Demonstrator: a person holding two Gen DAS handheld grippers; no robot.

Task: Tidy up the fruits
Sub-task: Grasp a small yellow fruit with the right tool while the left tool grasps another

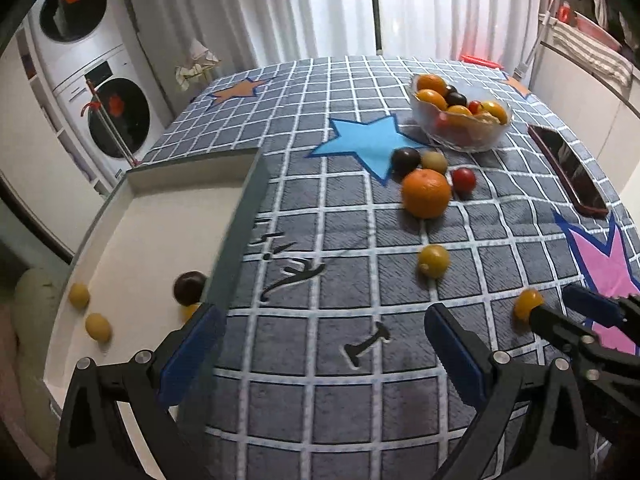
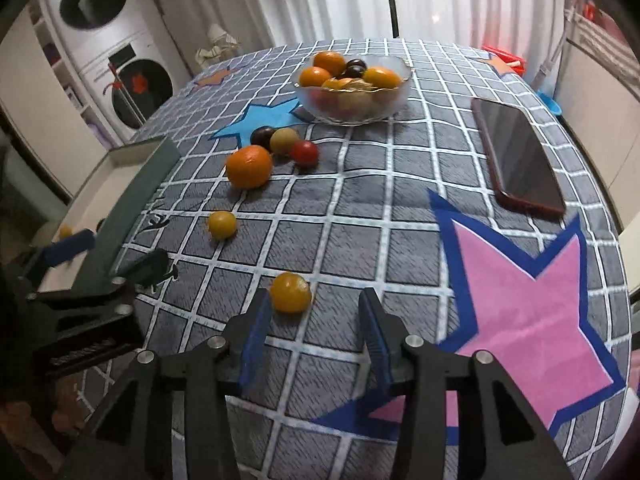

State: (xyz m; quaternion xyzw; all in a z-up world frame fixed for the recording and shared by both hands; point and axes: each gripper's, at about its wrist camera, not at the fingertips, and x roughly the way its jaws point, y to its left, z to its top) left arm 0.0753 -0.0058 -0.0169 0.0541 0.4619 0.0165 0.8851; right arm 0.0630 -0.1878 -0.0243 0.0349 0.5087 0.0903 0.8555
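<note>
Tomato [image 2: 291,293] just beyond right gripper [image 2: 316,312] (apart)

Both wrist views look steeply down and forward along their fingers, close above the table [image 1: 320,380]. The left sits by the grey box [image 1: 236,216]; both share the glass bowl [image 2: 384,104] and phone [image 2: 520,160].

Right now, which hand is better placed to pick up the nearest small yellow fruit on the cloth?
Right. The right claw is open with the yellow fruit just ahead of its tips, nearly touching one pad. The left claw sits beside the white tray, farther away.
</note>
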